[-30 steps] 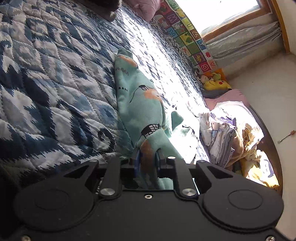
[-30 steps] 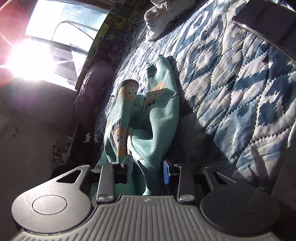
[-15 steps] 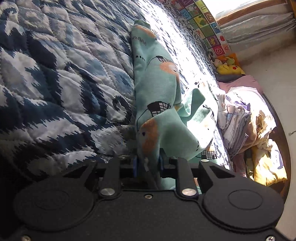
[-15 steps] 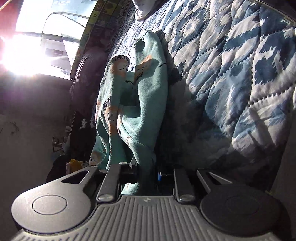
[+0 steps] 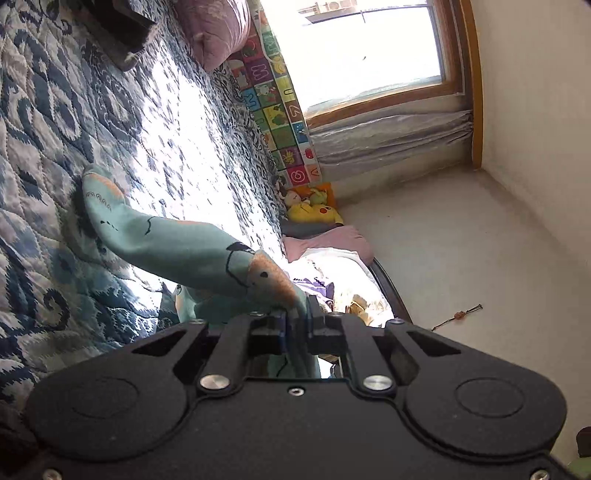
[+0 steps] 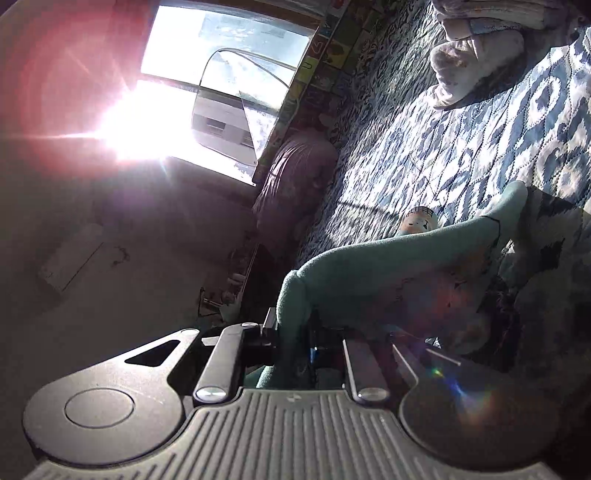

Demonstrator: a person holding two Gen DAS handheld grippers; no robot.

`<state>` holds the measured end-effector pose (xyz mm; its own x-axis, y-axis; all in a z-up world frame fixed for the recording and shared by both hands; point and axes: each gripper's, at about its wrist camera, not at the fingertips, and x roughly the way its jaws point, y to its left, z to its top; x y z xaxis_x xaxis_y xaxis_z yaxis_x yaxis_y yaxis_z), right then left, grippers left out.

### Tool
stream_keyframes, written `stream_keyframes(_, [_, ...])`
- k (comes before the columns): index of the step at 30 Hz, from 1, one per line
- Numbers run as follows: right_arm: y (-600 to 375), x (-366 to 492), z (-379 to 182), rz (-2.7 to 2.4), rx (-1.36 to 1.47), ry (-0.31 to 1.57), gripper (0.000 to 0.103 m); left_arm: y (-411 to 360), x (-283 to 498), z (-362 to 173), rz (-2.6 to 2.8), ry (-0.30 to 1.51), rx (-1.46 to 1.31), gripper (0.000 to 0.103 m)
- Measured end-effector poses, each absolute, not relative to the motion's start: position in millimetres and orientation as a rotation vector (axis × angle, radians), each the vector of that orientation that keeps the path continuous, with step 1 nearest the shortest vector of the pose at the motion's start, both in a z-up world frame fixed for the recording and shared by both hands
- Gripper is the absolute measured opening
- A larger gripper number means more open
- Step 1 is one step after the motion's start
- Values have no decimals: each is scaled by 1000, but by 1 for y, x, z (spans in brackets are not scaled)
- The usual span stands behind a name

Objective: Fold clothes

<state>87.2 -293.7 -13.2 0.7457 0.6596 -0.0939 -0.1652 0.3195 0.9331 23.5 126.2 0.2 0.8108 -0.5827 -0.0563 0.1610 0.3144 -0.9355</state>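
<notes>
A teal garment (image 5: 173, 245) printed with small houses and orange patches stretches up off the blue-and-white quilt (image 5: 48, 122). Its far end still rests on the quilt. My left gripper (image 5: 297, 323) is shut on one near edge of it, the cloth pinched between the blue pads. In the right wrist view the same teal garment (image 6: 388, 258) hangs taut from the quilt (image 6: 480, 140), and my right gripper (image 6: 295, 332) is shut on a bunched corner of it. Much of the cloth under both grippers is hidden by their bodies.
A pink pillow (image 5: 214, 26) and an alphabet play mat (image 5: 273, 99) line the bed's window side. Plush toys (image 5: 314, 210) and a pile of light laundry (image 5: 332, 266) lie past the bed's end. Folded pale clothes (image 6: 476, 59) sit on the quilt. Sun glare fills the window (image 6: 140, 129).
Both grippers have lifted away from the quilt, pulling the garment up and taut. The right gripper went from open around the cloth to shut on it.
</notes>
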Motion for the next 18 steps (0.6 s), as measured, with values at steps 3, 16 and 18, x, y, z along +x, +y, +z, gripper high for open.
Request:
stream_keyframes(3, [-297, 92, 23, 600, 1114, 482, 16, 132, 17, 40, -536, 349, -1150, 7])
stream_keyframes(16, [-279, 139, 81, 633, 1082, 514, 16, 151, 46, 113, -478, 267, -1023, 7])
stream_keyframes(18, [-271, 163, 76, 607, 1067, 549, 16, 155, 67, 103, -447, 297, -1012, 7])
